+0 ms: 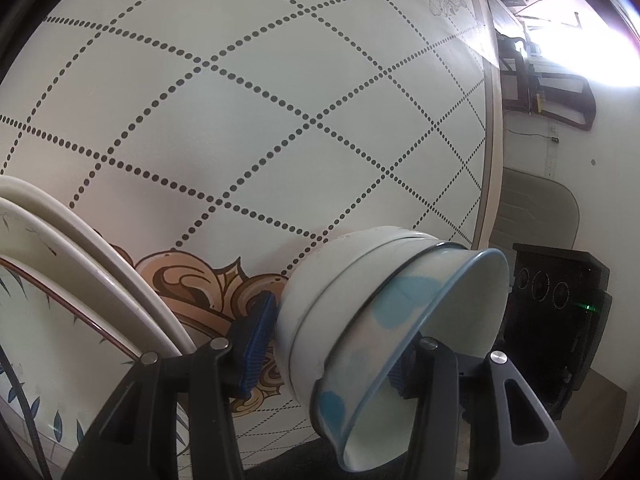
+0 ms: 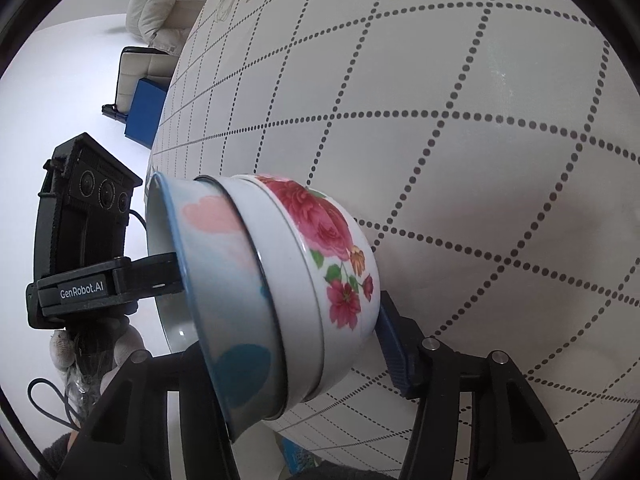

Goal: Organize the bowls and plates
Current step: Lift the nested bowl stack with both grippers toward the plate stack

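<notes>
A glossy table [image 1: 248, 92] printed with dotted diamonds carries stacked plates [image 1: 60, 264] at its edge. Both the left gripper [image 1: 332, 344] and right gripper [image 2: 280, 364], lettered "GenRobot.AI", clamp their jaws on nested ceramic bowls [image 2: 280, 280], blue-rimmed inside rose-patterned.

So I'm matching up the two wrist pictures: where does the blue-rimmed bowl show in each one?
Left wrist: the blue-rimmed bowl sits lower centre-right, outermost in a nested bowl stack, between the left gripper fingers.
Right wrist: the same bowl is lower centre-left, nested over the rose-patterned bowl, between the right gripper fingers.
Shared landmark: the dotted-grid tablecloth behind the stack.
</notes>
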